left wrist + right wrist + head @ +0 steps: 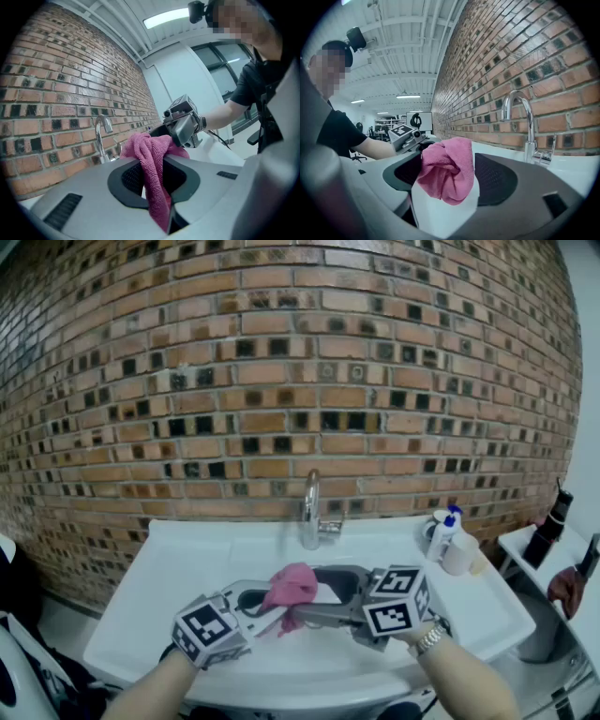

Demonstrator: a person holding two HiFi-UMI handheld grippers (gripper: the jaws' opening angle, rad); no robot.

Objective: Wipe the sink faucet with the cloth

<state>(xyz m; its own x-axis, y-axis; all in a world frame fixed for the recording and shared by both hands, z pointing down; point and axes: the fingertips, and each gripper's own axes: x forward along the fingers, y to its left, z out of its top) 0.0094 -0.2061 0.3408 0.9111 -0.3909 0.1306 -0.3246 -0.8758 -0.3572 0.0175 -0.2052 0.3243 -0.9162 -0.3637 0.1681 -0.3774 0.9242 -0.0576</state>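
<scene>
The pink cloth [291, 585] hangs bunched over the white sink [187, 559], in front of the chrome faucet [310, 507]. My left gripper [270, 604] reaches in from the left and is shut on the cloth [151, 161], whose folds spill out between its jaws. My right gripper [314, 594] comes from the right with its jaws wide apart. The cloth [447, 172] sits in the gap between them, and its pads do not press on it. The faucet [519, 117] stands behind, untouched by cloth and grippers.
A brick wall [281, 381] backs the sink. On the sink's right rim stand a white bottle with a blue cap [443, 534] and a white cup [460, 555]. On a side shelf further right are a black bottle [551, 524] and a dark red object [568, 587].
</scene>
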